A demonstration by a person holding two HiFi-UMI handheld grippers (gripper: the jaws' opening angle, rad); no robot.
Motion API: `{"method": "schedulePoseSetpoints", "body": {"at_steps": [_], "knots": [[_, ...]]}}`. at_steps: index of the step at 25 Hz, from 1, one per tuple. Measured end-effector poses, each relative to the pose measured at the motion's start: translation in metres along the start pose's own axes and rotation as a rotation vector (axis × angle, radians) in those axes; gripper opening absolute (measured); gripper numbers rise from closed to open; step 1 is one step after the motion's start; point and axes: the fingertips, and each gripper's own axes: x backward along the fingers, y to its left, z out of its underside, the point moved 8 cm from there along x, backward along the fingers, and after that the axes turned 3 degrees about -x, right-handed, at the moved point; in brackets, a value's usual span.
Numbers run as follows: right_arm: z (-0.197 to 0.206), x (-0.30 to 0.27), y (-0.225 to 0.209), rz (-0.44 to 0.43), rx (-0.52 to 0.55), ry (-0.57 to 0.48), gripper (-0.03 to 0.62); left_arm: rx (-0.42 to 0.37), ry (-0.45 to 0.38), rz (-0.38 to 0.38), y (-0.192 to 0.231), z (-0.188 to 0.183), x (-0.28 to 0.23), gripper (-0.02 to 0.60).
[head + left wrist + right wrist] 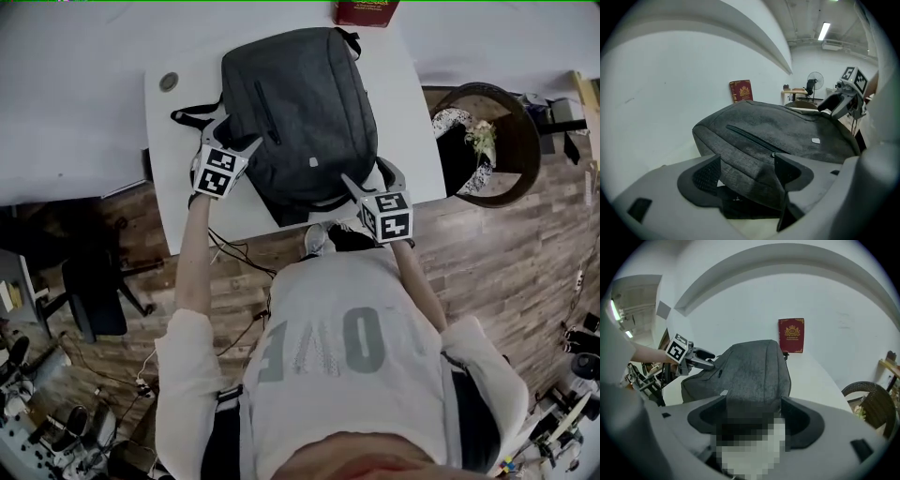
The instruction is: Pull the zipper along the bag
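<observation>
Both tools are wide open at the near corners of the bag (305, 103), so pinch the fabric firmly with your left gripper (233, 137) before your right gripper (373, 176) takes the zipper (750, 138).

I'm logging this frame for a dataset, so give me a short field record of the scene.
surface: white table
bag: grey backpack lying flat, zipper facing up
left hand-held gripper: open, backpack's near corner between jaws
right hand-held gripper: open, backpack's other near corner between jaws
beyond bag: red book, upright by the wall
</observation>
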Motion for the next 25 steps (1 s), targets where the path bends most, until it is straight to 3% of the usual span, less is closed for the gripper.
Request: {"method": "schedulePoseSetpoints", "body": {"at_steps": [4, 8, 10, 18, 25], "knots": [[0.009, 0.002, -0.002, 0.004, -0.061, 0.047, 0.350, -0.076, 0.058, 0.068, 0.002, 0.003, -0.015, 0.336], [0.020, -0.012, -0.009, -0.043, -0.252, 0.065, 0.351, -0.026, -0.001, 0.097, 0.005, 0.013, -0.019, 0.336], [0.021, -0.015, -0.010, -0.047, -0.282, 0.066, 0.351, -0.015, -0.005, 0.084, 0.004, 0.013, -0.019, 0.336], [0.021, -0.031, -0.011, -0.055, -0.255, 0.097, 0.350, 0.145, -0.057, 0.015, -0.008, 0.029, -0.010, 0.304], [0.004, -0.053, -0.026, -0.106, -0.126, 0.093, 0.350, 0.189, -0.032, -0.026, -0.021, 0.042, 0.012, 0.302]]}}
